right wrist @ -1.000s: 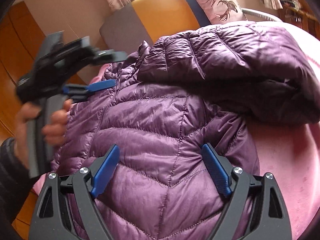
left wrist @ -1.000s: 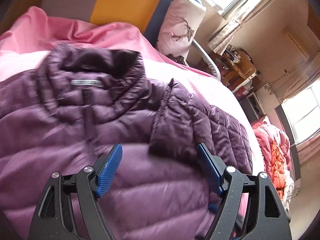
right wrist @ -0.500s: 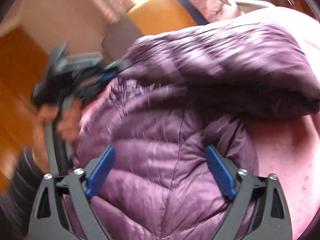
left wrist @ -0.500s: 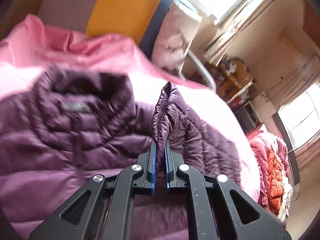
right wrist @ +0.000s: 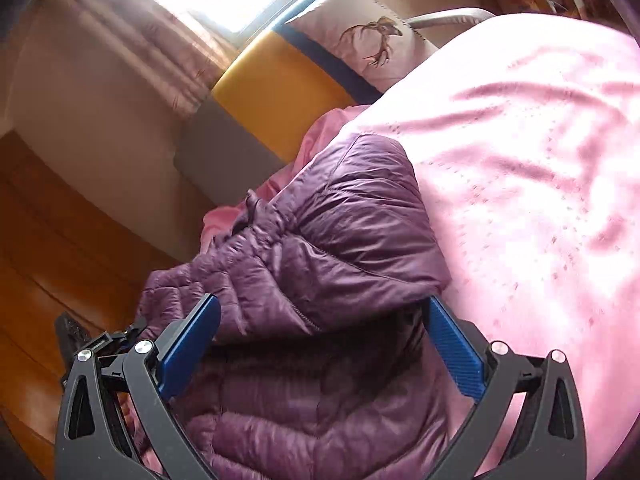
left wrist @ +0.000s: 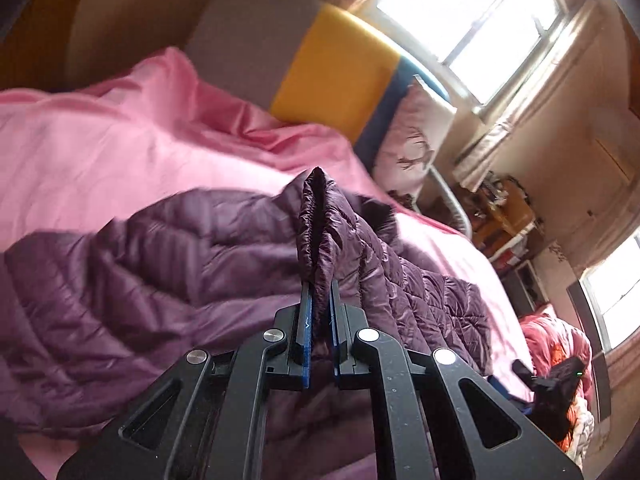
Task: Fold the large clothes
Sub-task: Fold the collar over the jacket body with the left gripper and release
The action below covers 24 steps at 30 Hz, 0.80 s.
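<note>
A purple quilted jacket (left wrist: 140,276) lies spread on a bed under a pink bedspread (left wrist: 100,136), its lower hem cut off by the bottom edge of both wrist views. The left gripper (left wrist: 319,300) has its blue fingers (left wrist: 305,320) nearly together, pinched on the sleeve cuff (left wrist: 316,216), which stands upright above them; the fabric between the pads is hidden. The right gripper (right wrist: 320,344) hovers over the jacket with its fingers (right wrist: 452,344) spread as wide as they go and nothing pressed between them; part of the jacket's body sits in shadow there. Behind the bed, a grey, yellow and blue headboard (left wrist: 332,68) and a pillow printed with a deer (right wrist: 372,44) are in view. The shelves by the window (left wrist: 500,216) are too blurred to read. A second earlier the left fingers stood wide apart over the jacket's chest with the cuff lying flat; since then they have closed on the cuff and lifted it. The collar and label, plain then, have dropped out of the left view. The right fingers have widened slightly.
</note>
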### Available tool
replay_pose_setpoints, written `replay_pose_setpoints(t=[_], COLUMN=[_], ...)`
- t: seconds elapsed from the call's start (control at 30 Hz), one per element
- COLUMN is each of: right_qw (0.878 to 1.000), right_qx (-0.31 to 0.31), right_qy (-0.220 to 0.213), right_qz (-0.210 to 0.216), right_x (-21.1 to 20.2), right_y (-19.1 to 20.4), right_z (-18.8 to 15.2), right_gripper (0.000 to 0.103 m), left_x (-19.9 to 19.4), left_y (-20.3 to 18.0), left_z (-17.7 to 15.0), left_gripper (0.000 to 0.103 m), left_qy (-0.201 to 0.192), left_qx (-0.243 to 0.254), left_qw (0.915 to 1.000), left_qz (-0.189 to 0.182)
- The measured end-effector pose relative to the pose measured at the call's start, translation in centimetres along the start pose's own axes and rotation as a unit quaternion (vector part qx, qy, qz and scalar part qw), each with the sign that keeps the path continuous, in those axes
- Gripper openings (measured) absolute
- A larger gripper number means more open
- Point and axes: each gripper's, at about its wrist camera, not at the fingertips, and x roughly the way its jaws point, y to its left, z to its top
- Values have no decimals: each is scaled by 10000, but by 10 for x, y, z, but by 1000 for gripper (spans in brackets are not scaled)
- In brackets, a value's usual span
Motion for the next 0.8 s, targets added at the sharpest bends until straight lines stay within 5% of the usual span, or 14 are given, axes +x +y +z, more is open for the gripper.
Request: replay_pose_setpoints(t=[0.17, 0.3, 0.57, 0.7, 0.8], right_qw=[9949, 9889, 9674, 9583, 9571], right_qx=[-986, -1325, -1479, -1726, -1772], right_qy=[-92, -24, 720, 710, 721], right_qz=[-200, -673, -1927, -2164, -2178], right_x=[-6, 30, 132, 140, 144], right_y=[50, 70, 41, 42, 42], right_z=[0, 17, 20, 14, 12], right_gripper=[99, 97, 87, 90, 93], left_x=[0, -3, 10, 22, 2], left_y=[29, 28, 46, 44, 36], left_z=[-19, -26, -35, -45, -44], left_gripper=[6, 6, 6, 6, 14], left_qy=[104, 132, 266, 376, 33], left_qx=[-235, -154, -246, -123, -192], left_qw=[9997, 9998, 9980, 9959, 9932], left_qz=[50, 68, 519, 818, 1146])
